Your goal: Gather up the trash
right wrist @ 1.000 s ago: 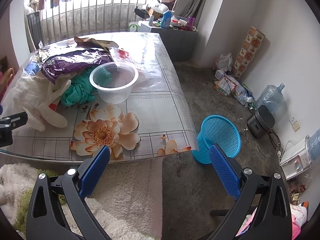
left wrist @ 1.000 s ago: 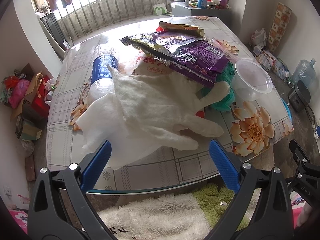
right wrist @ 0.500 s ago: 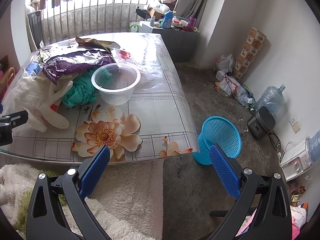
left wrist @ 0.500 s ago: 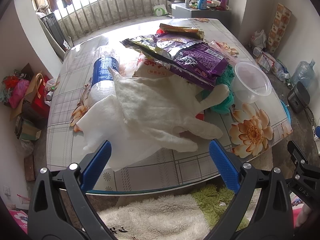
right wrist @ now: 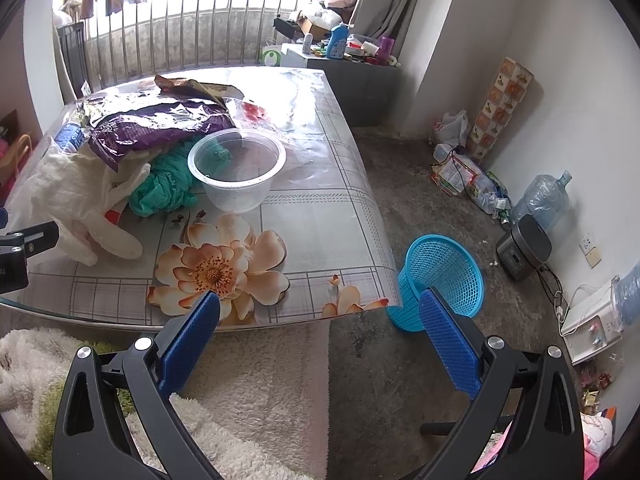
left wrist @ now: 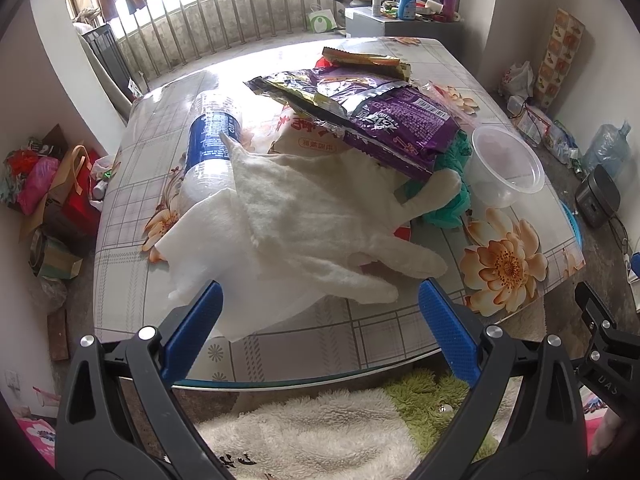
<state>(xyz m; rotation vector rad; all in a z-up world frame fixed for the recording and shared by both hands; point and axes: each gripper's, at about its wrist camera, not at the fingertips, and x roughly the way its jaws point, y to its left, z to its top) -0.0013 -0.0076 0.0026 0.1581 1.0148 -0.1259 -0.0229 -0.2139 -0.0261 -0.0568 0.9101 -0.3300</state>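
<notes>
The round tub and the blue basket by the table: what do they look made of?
Round tub: thin clear plastic, slightly frosted; the green cloth behind shows through its wall. Blue basket: moulded plastic mesh, matte, judging by the regular open lattice and uniform colour. Neither can be confirmed by sight alone.

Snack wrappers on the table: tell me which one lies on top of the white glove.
The purple snack bag: its lower edge overlaps the white glove. The gold wrapper lies farther back, clear of the glove.
</notes>
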